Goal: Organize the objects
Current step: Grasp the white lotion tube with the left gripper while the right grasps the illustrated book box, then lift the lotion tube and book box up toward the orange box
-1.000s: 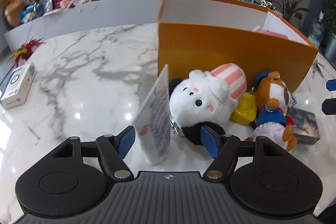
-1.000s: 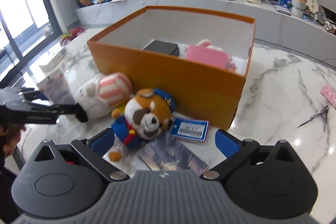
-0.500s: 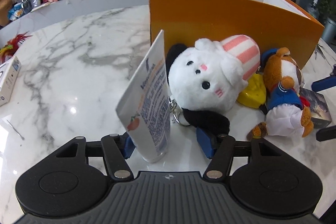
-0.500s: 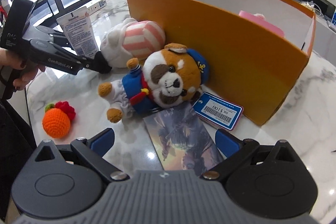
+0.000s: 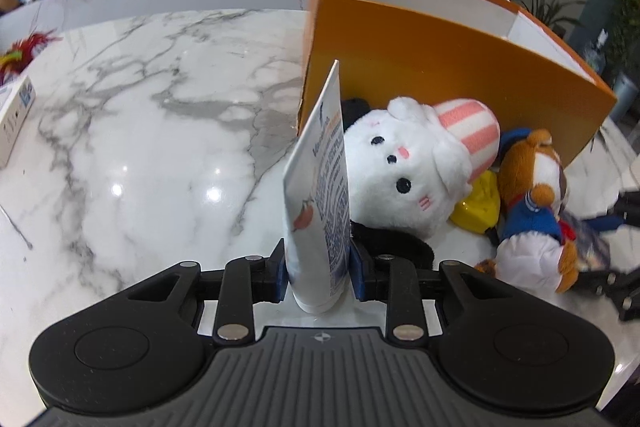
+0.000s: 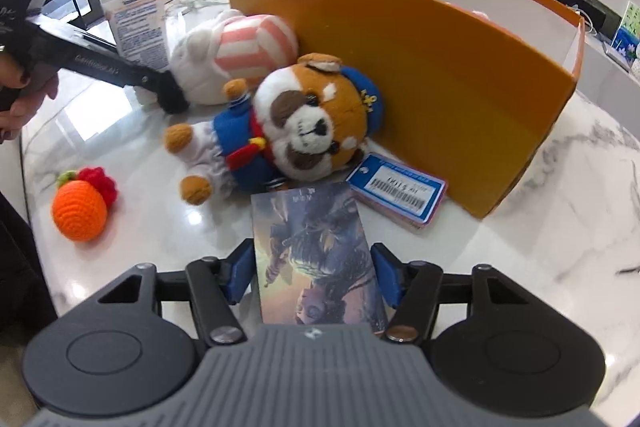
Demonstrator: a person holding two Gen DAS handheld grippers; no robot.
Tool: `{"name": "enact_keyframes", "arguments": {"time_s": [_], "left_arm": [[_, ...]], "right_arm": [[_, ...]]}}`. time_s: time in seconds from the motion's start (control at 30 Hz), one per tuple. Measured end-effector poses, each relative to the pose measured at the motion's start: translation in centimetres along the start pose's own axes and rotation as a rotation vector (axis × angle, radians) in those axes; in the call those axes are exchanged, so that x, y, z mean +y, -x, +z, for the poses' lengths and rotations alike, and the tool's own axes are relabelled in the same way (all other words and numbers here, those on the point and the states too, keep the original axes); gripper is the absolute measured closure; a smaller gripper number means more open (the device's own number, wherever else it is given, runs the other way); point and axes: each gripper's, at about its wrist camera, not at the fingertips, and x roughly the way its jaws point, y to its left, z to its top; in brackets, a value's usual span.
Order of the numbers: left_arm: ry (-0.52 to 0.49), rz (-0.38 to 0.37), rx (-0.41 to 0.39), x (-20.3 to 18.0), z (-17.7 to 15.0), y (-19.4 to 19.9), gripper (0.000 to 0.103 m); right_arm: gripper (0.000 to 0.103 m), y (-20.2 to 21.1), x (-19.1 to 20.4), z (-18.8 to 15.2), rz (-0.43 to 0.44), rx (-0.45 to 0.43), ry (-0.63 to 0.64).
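Left wrist view: the left gripper (image 5: 318, 273) is clamped on a white squeeze tube with blue print and an orange fruit picture (image 5: 320, 195), both blue pads pressed against its lower end, cap end near the camera. The tube is held upright and tilted a bit, flat end pointing at the big orange cardboard box (image 5: 440, 67). Just right of it a white plush with a pink-striped cap (image 5: 412, 167) is lying against the box wall, with a brown bear plush in a blue sailor outfit (image 5: 528, 211) further right, all on the white marble table (image 5: 140, 147).

Right wrist view: the right gripper (image 6: 314, 273) is spread around a flat illustrated card (image 6: 316, 251) lying on the marble, pads just beside its edges; contact can't really be told. A blue barcode tag (image 6: 400, 189) is seen touching the box's near wall, and an orange crocheted ball (image 6: 80, 207) is sitting far left.
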Motion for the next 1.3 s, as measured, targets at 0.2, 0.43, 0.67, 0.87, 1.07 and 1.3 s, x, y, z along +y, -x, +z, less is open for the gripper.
{"name": "enact_keyframes", "arguments": {"time_s": [0.2,0.43,0.67,0.87,1.07,1.3], "left_arm": [[0.044,-0.015,-0.046,0.1,0.6,1.9,0.069],[0.079,-0.072,-0.144,-0.6,1.8,5.1,0.069],[0.069,-0.142,-0.232,-2.1,3.6,6.8,0.069],[0.093,-0.19,-0.249,-3.2,4.8,6.5,0.069],[0.082,-0.23,-0.27,-4.8,5.6,6.4,0.069],[0.079,-0.27,-0.302,-6.5,6.6,6.5,0.069]], "right_arm": [[0.041,1.5,0.9,0.1,0.009,-0.007,-0.05],[0.041,5.8,0.5,0.8,0.022,-0.125,-0.169],[0.04,10.3,-0.3,3.0,-0.026,-0.276,-0.256],[0.04,12.4,-0.6,4.6,-0.039,-0.346,-0.281],[0.04,13.2,-0.4,4.9,-0.033,-0.357,-0.274],[0.041,14.3,-0.4,5.4,-0.034,-0.399,-0.289]]}}
